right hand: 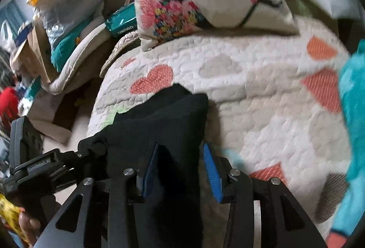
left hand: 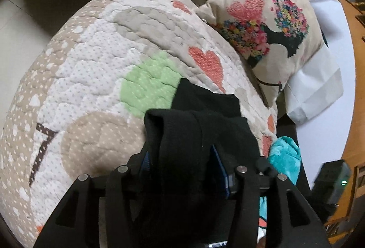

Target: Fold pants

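Both grippers, left gripper (left hand: 180, 156) and right gripper (right hand: 180, 163), clamped black pants (left hand: 200, 120) above the quilt (left hand: 91, 65); a loose grip risked slippage.

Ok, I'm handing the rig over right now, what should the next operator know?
Left tool: black pants bunched between its fingers, looks clamped.
Right tool: fingers apart around the same pants, grip unclear.
Pants: lifted at the near end, the far end resting on the quilt, in front of the floral pillow.
Done: fabric looks doubled over.
Left: lay it down flat, finish the fold, release.
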{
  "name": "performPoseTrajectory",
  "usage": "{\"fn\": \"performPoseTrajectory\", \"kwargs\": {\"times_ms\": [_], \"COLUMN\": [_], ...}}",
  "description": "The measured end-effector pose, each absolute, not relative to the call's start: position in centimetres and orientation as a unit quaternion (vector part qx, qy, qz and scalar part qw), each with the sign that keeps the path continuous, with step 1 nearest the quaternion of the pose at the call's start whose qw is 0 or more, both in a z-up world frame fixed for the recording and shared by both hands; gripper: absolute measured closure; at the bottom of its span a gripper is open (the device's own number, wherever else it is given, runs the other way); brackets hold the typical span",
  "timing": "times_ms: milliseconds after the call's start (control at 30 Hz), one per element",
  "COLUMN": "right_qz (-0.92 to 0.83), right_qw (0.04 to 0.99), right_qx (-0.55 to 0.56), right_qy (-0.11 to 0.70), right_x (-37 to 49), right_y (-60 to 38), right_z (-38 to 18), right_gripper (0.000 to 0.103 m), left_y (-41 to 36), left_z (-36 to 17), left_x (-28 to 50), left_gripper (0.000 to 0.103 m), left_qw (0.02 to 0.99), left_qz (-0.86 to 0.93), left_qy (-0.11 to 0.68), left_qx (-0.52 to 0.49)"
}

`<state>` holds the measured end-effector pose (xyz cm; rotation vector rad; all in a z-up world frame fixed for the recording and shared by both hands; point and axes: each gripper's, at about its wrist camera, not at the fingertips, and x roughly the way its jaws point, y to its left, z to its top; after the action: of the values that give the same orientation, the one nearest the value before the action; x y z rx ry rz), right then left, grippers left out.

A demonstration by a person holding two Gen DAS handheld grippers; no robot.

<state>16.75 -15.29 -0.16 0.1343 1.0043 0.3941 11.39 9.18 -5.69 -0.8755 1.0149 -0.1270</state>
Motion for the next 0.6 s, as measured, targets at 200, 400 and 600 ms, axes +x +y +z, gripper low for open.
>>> {"fn": "performPoseTrajectory", "kwargs": {"times_ms": [200, 400, 600], "right_qz": [0.202, 0.204, 0.157], "right_qw": [0.859, 0.846, 0.84], "right_qx": [0.033, -0.02, -0.069], "right_qy": [0.47, 0.493, 0.514], "right_x": [17.6, 18.5, 19.8], "right_y": [-13.9, -11.4, -10.3], "right_z": [1.8, 0.2, -2.8], "right_gripper": [0.058, 0.059, 0.051], "left_y": [9.2, 9.5, 10.0], "left_z": [-4.6, -4.8, -5.4], "left_x": [12.2, 13.6, 14.4], "left_gripper": [0.053, 0.053, 0.047], "left_qw": [0.802, 0.814, 0.809], "left_qz": [-0.056, -0.037, -0.028], "left_qy": [0.456, 0.455, 0.46], "left_qx": [-0.382, -0.359, -0.365]}}
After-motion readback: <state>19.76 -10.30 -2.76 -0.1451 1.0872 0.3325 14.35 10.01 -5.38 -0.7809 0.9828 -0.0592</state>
